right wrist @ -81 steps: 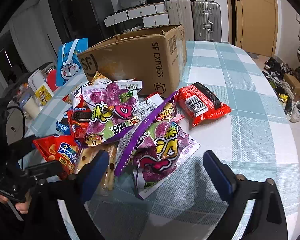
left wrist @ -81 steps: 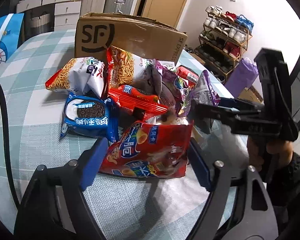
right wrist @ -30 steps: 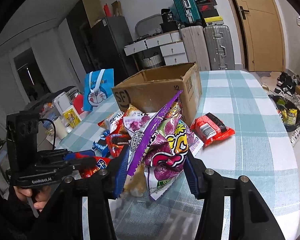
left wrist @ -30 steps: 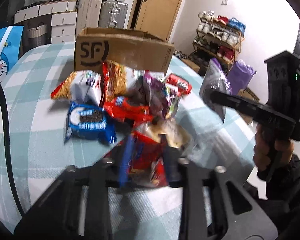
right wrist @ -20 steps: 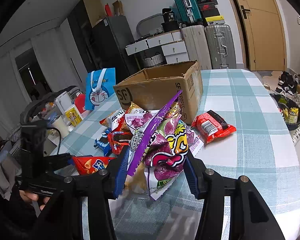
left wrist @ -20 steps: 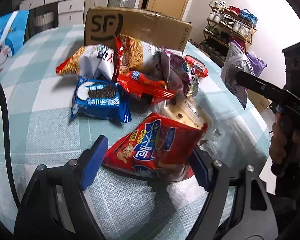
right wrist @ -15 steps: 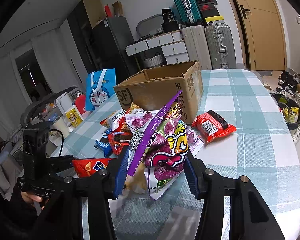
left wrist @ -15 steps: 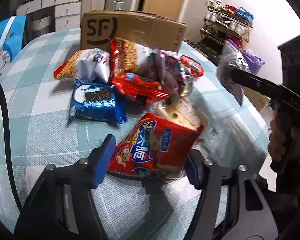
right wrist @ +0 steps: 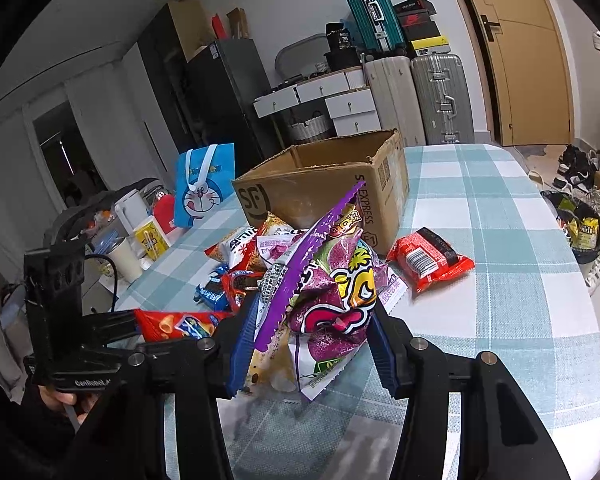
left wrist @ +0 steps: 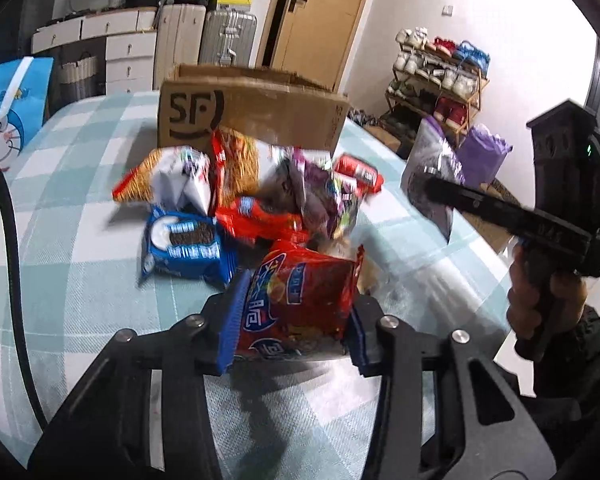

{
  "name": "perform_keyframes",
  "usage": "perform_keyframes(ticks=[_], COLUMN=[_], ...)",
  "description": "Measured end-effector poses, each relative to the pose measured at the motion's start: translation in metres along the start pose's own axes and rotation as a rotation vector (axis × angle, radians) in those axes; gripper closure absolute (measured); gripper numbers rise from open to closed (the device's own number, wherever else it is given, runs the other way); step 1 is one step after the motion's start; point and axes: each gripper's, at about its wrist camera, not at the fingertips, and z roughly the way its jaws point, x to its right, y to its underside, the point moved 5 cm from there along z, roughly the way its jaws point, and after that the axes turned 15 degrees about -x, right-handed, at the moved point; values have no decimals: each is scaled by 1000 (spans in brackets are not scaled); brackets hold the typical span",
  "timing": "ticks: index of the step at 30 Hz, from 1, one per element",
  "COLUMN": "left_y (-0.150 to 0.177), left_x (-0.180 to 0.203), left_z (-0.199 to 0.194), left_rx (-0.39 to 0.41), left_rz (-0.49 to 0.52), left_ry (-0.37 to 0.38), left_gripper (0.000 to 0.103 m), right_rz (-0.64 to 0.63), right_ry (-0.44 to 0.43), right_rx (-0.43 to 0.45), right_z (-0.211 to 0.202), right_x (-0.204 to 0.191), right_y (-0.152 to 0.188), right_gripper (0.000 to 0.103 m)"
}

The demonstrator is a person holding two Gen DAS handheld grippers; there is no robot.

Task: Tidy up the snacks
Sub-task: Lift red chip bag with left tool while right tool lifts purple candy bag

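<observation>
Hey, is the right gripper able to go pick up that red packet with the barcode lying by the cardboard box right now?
Probably not yet. The right gripper is shut on the purple snack bag, so its jaws are full. The red packet itself lies in the open on the table, nothing on it.

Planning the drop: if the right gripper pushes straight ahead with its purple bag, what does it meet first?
Probably the cardboard box: it stands straight ahead of the right gripper, past the purple bag. Depth is unclear.
</observation>
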Motion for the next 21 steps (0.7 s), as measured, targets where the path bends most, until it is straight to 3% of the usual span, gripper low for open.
perform_keyframes(ticks=[10,21], left_y=[-42,-116], left_x=[-3,-5], left_z=[-33,-40], left_rx=[124,215], left_rz=[-24,-39], left_ry=[-3,-7], left_gripper=[63,62], right_rz=[-38,-22], right_ry=[22,38], right_rx=[29,84], right_z=[-7,-11], right_x=[-10,-14], right_y=[-20,-66], right_gripper=[52,52])
